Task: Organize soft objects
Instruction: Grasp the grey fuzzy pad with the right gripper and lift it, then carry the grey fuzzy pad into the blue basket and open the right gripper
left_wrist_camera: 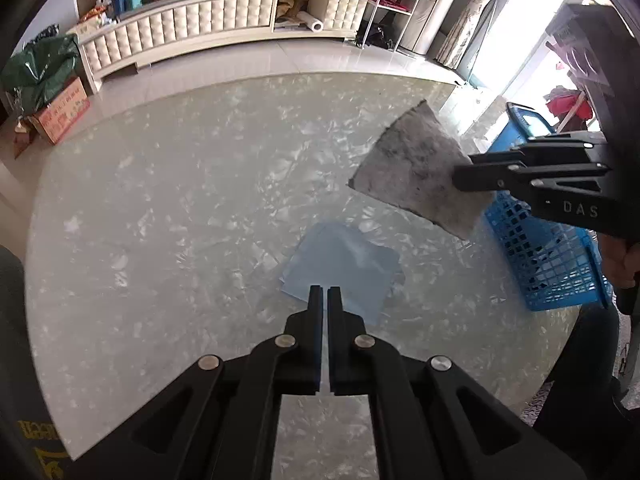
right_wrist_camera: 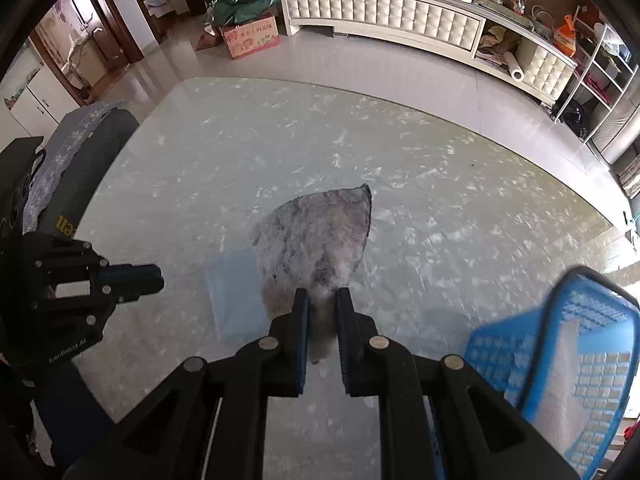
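Observation:
A grey fuzzy cloth [right_wrist_camera: 320, 232] hangs above the glossy table [right_wrist_camera: 460, 200], pinched at one corner by my right gripper [right_wrist_camera: 322, 294], which is shut on it. The left wrist view shows the same cloth [left_wrist_camera: 412, 168] lifted at the right, with the right gripper [left_wrist_camera: 460, 178] clamped on its edge. A pale blue folded cloth [left_wrist_camera: 344, 268] lies flat on the table. My left gripper [left_wrist_camera: 325, 290] hovers over its near edge, shut with nothing in it. From the right wrist, the left gripper [right_wrist_camera: 158, 278] sits just left of the blue cloth [right_wrist_camera: 234, 292].
A blue plastic lattice basket [left_wrist_camera: 544, 264] stands at the table's right edge, also seen as the basket [right_wrist_camera: 560, 340] close to my right gripper. A dark chair back [right_wrist_camera: 92, 168] rises at the table's left. A long cream cabinet [left_wrist_camera: 224, 20] lines the far wall.

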{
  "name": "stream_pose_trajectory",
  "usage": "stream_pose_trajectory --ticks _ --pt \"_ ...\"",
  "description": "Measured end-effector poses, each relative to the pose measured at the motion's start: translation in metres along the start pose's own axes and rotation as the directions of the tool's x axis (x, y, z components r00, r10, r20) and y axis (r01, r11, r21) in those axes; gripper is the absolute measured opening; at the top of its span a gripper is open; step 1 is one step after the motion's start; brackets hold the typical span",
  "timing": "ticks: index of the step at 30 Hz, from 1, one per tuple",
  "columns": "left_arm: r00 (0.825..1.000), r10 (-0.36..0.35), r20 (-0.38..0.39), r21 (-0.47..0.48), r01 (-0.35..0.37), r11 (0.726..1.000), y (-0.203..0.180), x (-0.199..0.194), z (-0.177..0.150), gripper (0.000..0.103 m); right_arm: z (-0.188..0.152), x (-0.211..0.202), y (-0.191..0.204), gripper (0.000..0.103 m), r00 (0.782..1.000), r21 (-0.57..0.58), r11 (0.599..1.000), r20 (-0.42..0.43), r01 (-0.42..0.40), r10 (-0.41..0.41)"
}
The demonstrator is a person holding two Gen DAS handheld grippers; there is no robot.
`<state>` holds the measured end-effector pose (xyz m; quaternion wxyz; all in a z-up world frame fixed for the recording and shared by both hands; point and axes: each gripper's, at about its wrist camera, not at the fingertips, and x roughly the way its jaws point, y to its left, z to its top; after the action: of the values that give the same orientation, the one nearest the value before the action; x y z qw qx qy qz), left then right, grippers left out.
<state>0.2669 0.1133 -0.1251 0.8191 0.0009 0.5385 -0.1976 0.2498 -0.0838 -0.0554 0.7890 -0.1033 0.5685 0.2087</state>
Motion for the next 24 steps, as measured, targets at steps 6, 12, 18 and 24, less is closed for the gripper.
stream_pose_trajectory --ticks 6,12,18,24 --pt "0.999 0.029 0.027 0.026 -0.03 0.999 -0.024 -0.022 0.008 0.001 -0.011 -0.031 -0.002 0.012 0.999 0.01 1.0 0.04 -0.009 0.009" --pt "0.996 0.048 0.075 0.044 -0.051 0.998 -0.053 -0.052 0.01 0.001 -0.033 -0.071 -0.006 0.012 0.996 0.006 1.0 0.094 -0.007 0.006" --pt "0.991 0.057 0.125 0.07 -0.066 0.995 -0.087 -0.078 0.01 0.001 -0.058 -0.108 -0.015 0.012 0.988 0.007 1.0 0.152 0.01 -0.011" --pt "0.986 0.063 0.151 0.109 -0.08 0.991 -0.128 -0.093 0.008 0.001 -0.085 -0.132 -0.037 0.012 0.98 0.035 0.999 0.195 0.024 -0.031"
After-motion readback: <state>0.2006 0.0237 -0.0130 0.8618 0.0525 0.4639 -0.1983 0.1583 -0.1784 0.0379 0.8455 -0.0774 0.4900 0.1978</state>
